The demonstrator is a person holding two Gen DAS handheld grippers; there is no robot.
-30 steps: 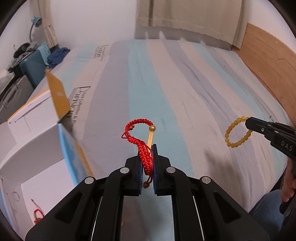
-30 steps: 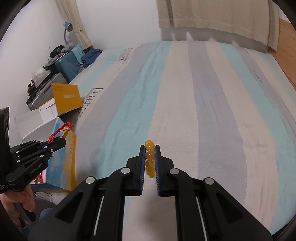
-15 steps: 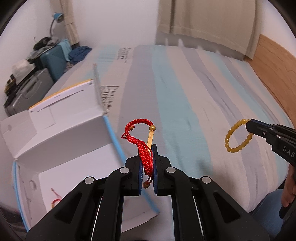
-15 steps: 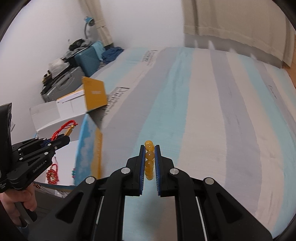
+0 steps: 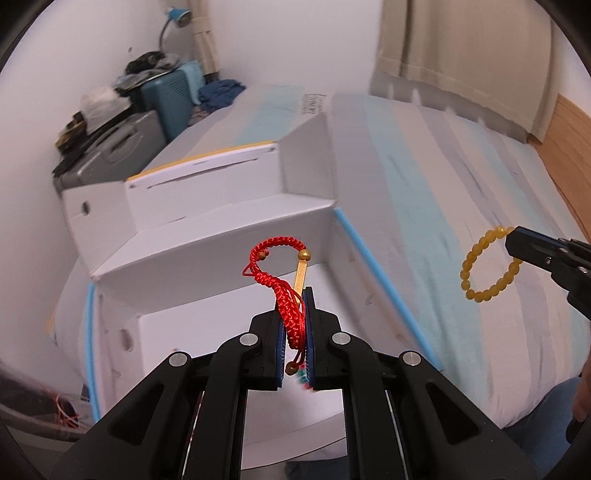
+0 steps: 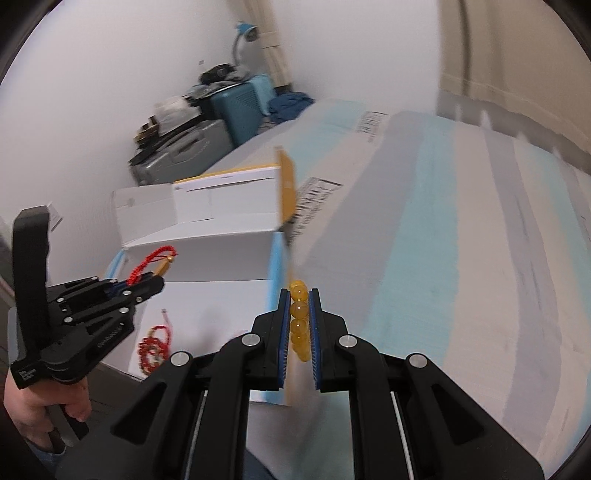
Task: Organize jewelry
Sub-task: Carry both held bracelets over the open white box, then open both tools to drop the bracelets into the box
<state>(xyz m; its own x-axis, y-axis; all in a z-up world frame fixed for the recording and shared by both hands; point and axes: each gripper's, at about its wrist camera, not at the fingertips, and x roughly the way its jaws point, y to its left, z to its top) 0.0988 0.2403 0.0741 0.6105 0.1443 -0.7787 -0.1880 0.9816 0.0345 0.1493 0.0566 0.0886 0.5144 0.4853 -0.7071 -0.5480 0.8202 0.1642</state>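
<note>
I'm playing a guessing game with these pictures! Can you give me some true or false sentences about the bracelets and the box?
1. The left gripper holds a red bracelet. True.
2. The right gripper is empty. False: it is shut on a yellow bracelet.
3. The white box is open. True.
4. The box has nothing in it. False: a red beaded piece lies inside.
5. The yellow bracelet lies on the bed. False: it hangs from the right gripper.

You're in a home bedroom.
A striped bed (image 5: 424, 206), curtains (image 5: 461, 55), stacked suitcases (image 6: 192, 147) and a desk lamp (image 6: 245, 31) surround you.
</note>
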